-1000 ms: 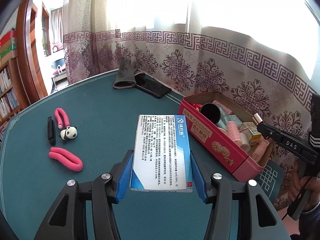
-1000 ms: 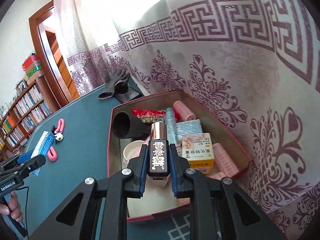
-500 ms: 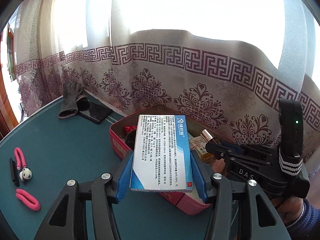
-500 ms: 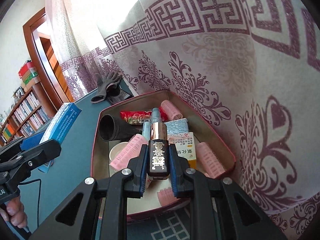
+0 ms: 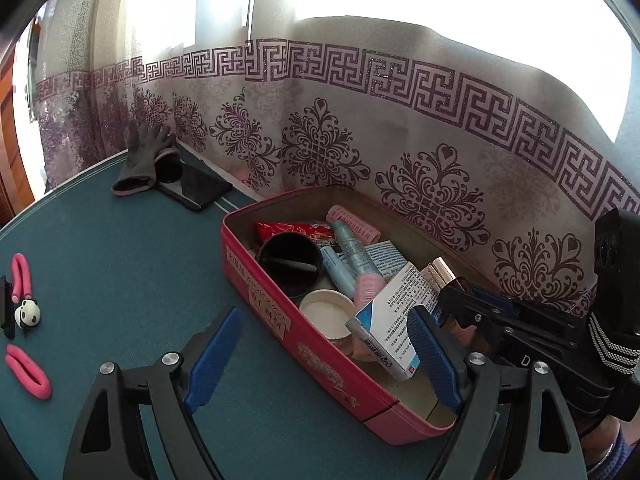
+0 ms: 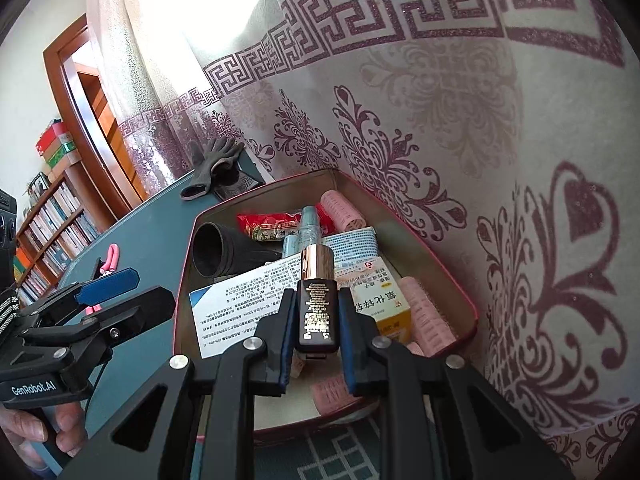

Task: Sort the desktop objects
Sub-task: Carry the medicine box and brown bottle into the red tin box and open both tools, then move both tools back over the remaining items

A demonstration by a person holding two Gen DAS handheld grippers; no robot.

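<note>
Drop-off step: left gripper (image 5: 320, 354) fingers are spreading, leaving the carton (image 5: 390, 312) lying tilted inside the tin (image 5: 320, 360). Right gripper (image 6: 316, 330) is pinching a bottle (image 6: 317, 300) above the tin; lowering it in looks next.

Directly ahead of the left gripper (image 5: 324, 352), whose jaws are opening, the pink rectangular metal tin (image 5: 320, 356) is crowded: a white-and-blue printed carton (image 5: 394, 312) leans against its right finger, with a black round cup (image 5: 290, 264), a white round lid (image 5: 326, 312) and pink hair rollers (image 5: 354, 224) beyond. To its left, bare green felt tabletop (image 5: 120, 264) gives passage. The right gripper (image 6: 316, 344), clamping a black gold-capped bottle (image 6: 317, 300), blocks the tin's near right end, against the patterned curtain (image 6: 460, 140).
</note>
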